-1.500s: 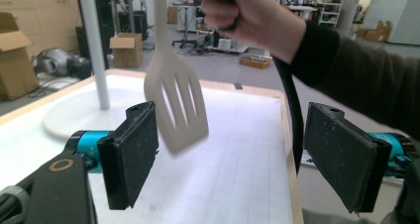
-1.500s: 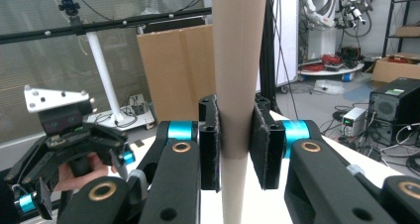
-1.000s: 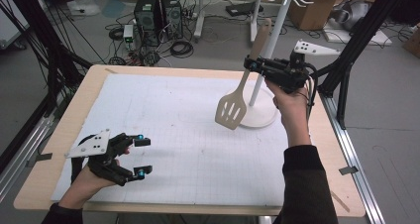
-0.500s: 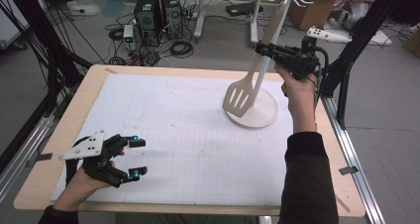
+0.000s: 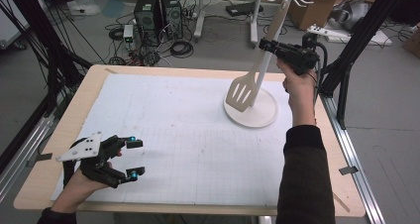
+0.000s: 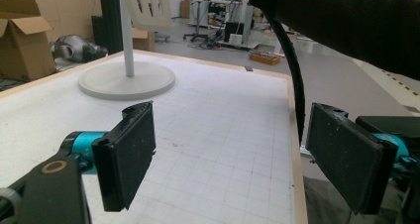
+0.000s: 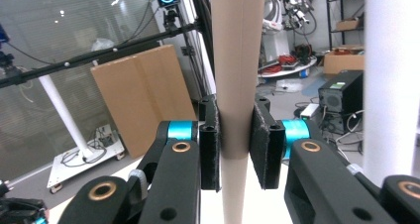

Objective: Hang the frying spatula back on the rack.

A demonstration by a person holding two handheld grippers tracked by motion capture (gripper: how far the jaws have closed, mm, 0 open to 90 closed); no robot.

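- Right gripper: clamped on the handle of the beige slotted spatula, pads pressing both sides; in the right gripper view the handle stands upright between them.
- Spatula: held in the air at the far right of the desk, blade hanging over the round base of the white stand, just beside its pole.
- Left gripper: jaws wide apart, holding nothing, low over the near left of the desk.

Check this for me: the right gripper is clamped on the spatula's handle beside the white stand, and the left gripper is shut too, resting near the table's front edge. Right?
Not quite. The left gripper is open: the left gripper view shows its two pads apart with bare table between them. The rest holds: the right gripper is clamped on the spatula handle beside the white stand.
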